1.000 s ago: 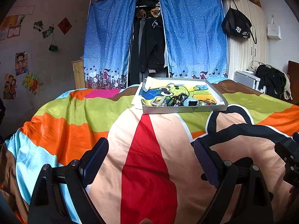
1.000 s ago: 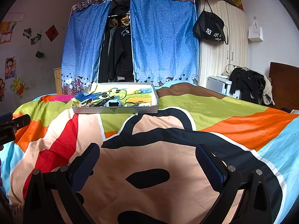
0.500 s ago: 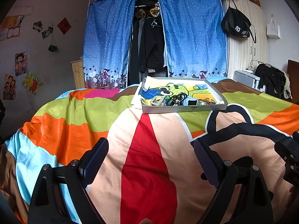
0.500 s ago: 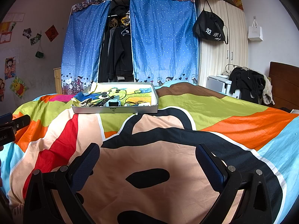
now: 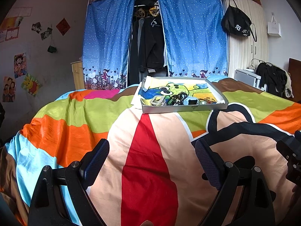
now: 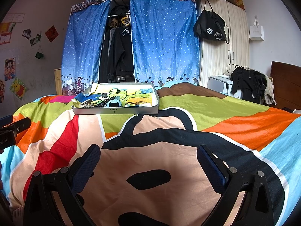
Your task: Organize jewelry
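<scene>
both tools hang released over the colourful bedspread, the left tool and right tool with fingers spread wide and empty. well ahead on the bed, a shallow white tray holds the tangled jewelry along its near edge.

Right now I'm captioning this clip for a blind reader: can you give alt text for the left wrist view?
The open left gripper hovers over a bright patchwork bedspread, holding nothing. Farther up the bed sits a shallow tray with a cartoon liner and a small heap of jewelry at its near edge. Behind it hang blue curtains.
</scene>
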A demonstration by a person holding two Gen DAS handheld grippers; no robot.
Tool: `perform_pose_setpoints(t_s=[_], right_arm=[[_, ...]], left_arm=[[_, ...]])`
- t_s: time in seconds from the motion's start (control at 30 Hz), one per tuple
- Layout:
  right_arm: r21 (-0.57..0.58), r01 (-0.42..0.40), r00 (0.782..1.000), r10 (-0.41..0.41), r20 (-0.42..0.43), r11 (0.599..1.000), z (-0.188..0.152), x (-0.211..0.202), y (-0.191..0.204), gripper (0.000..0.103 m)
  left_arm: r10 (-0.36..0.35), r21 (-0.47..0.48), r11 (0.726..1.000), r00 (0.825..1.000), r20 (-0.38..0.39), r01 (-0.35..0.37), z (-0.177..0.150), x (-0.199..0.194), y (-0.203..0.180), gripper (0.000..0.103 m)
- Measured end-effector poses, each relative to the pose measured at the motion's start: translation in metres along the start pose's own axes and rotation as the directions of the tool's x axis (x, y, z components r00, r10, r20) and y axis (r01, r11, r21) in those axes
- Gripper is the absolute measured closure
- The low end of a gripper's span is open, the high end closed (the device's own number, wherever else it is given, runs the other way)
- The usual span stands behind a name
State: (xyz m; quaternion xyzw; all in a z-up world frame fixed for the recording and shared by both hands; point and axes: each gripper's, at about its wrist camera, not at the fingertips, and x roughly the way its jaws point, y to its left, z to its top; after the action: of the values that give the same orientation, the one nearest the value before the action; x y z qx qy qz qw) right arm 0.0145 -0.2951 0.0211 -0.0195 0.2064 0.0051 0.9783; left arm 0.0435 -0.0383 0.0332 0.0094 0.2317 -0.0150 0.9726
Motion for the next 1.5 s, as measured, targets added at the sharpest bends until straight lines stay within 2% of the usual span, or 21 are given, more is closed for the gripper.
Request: perform_pose_setpoints(t_s=[1.13,1.5], right_arm=[[0.0,0.0,1.0,0.0,0.0,1.0,0.0007,0.0004,0.001,0.0],[-0.001,0.001,1.0,-0.001,0.0,1.0,0.0004,0.0,-0.0001,0.0]], left_arm=[[-0.017,0.029,0.999,1.0,0.003,0.017,-0.0007,-0.0017,-0.0025,0.014],[-0.034,-0.015,0.999,0.999,-0.032,0.033,0.0006,-0.0003,0.0011,0.014]])
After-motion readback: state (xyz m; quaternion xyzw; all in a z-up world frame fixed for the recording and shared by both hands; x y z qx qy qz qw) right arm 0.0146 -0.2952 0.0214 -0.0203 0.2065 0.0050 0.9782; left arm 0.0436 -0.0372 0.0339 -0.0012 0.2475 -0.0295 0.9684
